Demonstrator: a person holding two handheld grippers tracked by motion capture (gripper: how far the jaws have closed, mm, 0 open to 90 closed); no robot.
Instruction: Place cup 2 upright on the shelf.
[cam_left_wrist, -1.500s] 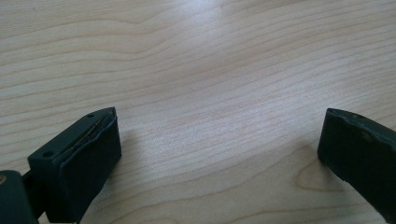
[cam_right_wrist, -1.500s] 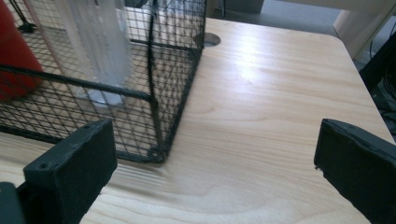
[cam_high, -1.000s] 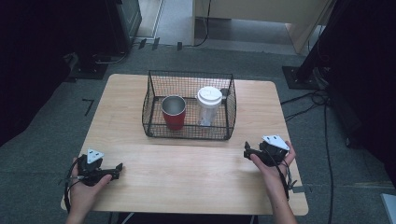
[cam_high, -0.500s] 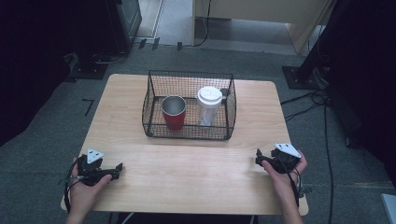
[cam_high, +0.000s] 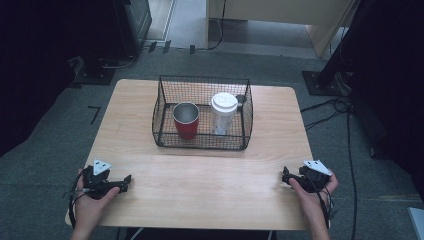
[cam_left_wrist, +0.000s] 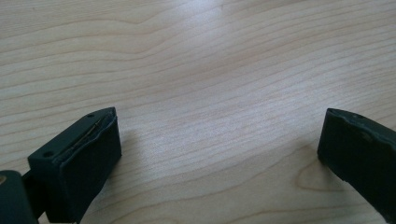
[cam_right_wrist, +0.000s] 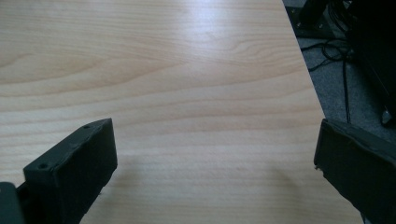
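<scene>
Red cup (cam_high: 186, 121): upright, open mouth up, metallic grey inside, left half of black wire basket (cam_high: 165, 100), near its front wall. Clear cup (cam_high: 223, 114): upright, white lid on, right half of same basket, just beside red cup, apart from it by a narrow gap. Basket: rectangular, open top, mesh sides flaring outward, at centre of far half of light wood counter (cam_high: 200, 185). Both cups well apart from near edge of counter. Contents of clear cup not discernible through the mesh.
</scene>
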